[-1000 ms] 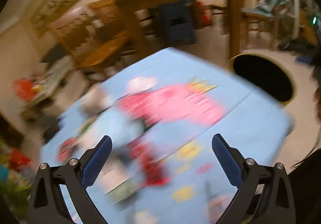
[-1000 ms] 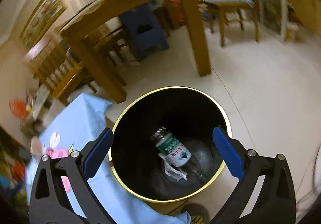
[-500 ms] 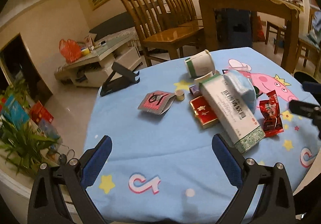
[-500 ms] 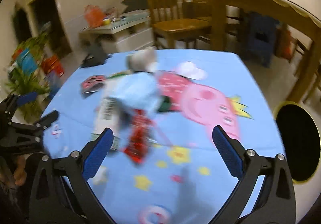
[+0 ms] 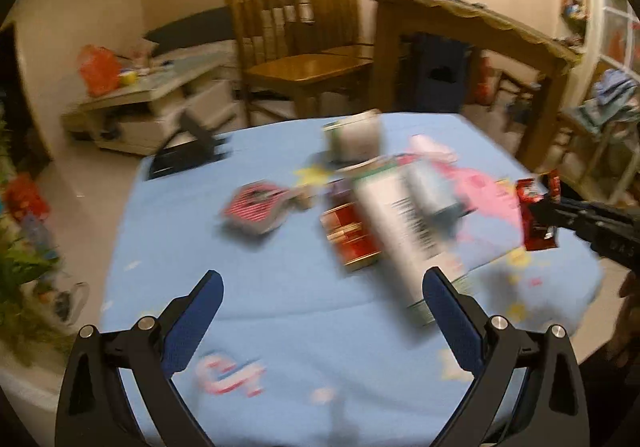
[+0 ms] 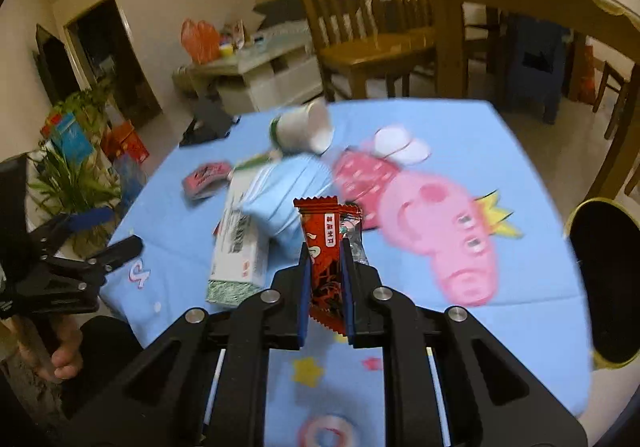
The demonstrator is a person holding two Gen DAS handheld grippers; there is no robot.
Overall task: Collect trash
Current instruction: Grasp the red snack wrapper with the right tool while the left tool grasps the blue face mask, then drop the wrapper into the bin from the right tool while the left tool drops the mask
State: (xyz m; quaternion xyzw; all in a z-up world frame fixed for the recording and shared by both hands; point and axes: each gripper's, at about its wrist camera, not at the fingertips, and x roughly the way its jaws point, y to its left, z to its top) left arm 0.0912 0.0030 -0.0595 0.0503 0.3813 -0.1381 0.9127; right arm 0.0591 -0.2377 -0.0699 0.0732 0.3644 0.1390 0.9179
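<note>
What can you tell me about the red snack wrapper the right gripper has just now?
The red snack wrapper is a glossy foil-look packet with crimped, serrated ends and a small yellow label with print too small to read. It stands roughly upright, pinched at its lower half in the right gripper, whose blue pads press both sides. It is lifted clear of the blue tablecloth; its top edge sticks out above the fingers. The left view shows it crumpled, off the table's right side.

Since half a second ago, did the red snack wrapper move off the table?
Yes. The red snack wrapper lay on the blue tablecloth beside the long white box; now the right hand-held gripper holds it up above the cloth.
</note>
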